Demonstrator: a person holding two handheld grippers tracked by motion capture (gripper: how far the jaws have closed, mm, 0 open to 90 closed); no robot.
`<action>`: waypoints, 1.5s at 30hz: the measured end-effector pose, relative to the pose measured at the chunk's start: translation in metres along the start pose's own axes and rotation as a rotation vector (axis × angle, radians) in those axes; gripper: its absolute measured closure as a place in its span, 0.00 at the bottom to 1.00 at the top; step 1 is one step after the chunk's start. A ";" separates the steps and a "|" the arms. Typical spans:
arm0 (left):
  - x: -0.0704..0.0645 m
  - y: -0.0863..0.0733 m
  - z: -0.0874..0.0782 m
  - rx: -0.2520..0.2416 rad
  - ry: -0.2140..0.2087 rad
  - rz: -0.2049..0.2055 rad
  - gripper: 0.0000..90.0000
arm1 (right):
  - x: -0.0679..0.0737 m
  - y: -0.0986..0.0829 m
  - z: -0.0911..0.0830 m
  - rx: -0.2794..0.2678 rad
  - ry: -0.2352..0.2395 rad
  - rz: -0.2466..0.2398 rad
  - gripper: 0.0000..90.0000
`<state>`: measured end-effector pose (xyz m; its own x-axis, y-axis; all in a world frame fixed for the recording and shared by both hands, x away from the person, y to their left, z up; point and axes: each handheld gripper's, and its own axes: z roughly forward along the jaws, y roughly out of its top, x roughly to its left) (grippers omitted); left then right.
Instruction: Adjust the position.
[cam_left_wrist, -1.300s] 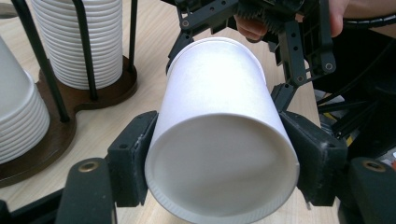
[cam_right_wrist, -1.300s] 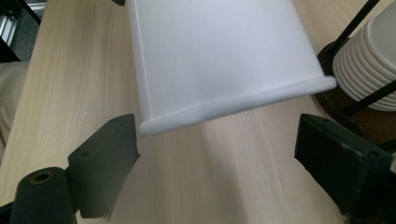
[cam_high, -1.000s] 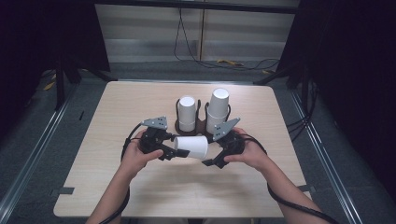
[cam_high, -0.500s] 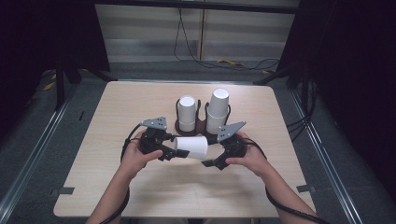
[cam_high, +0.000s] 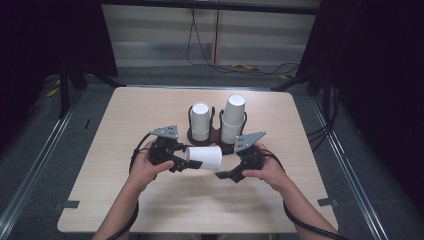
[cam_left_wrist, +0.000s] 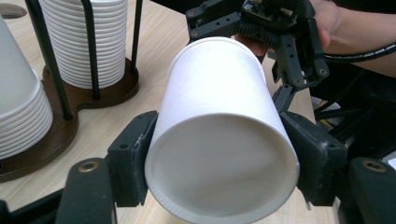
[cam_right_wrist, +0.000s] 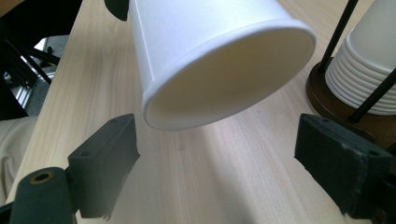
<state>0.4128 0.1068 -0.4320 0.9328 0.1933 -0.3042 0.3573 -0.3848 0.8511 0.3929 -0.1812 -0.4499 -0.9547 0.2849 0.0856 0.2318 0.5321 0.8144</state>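
Left claw (cam_left_wrist: 219, 158) clamps paper cup (cam_left_wrist: 219, 135); right claw (cam_right_wrist: 233, 158) wide open, untouching.

Lab or recording studio setting, not home. Pale wood-grain table (cam_high: 125, 200) set alone on grey floor (cam_high: 45, 150), ringed by black curtains (cam_high: 375, 75). Metal rails (cam_high: 30, 175) seen along floor at both sides. Loose cables (cam_high: 235, 67) seen trailing by back wall, one hanging down pale panel (cam_high: 150, 35). Dark stand legs (cam_high: 70, 82) seen at left.
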 end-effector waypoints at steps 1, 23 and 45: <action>0.000 0.000 0.000 0.000 0.000 -0.002 0.35 | 0.000 0.000 0.000 -0.011 0.001 0.002 0.14; 0.002 0.001 0.003 0.009 0.001 -0.011 0.35 | -0.004 0.003 0.004 -0.021 -0.005 0.006 0.14; 0.002 0.001 0.009 0.020 -0.017 -0.016 0.35 | -0.003 0.011 0.007 -0.006 -0.006 -0.031 0.14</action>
<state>0.4151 0.0986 -0.4353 0.9277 0.1839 -0.3250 0.3726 -0.3996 0.8375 0.3998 -0.1707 -0.4450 -0.9603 0.2732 0.0571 0.2011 0.5357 0.8201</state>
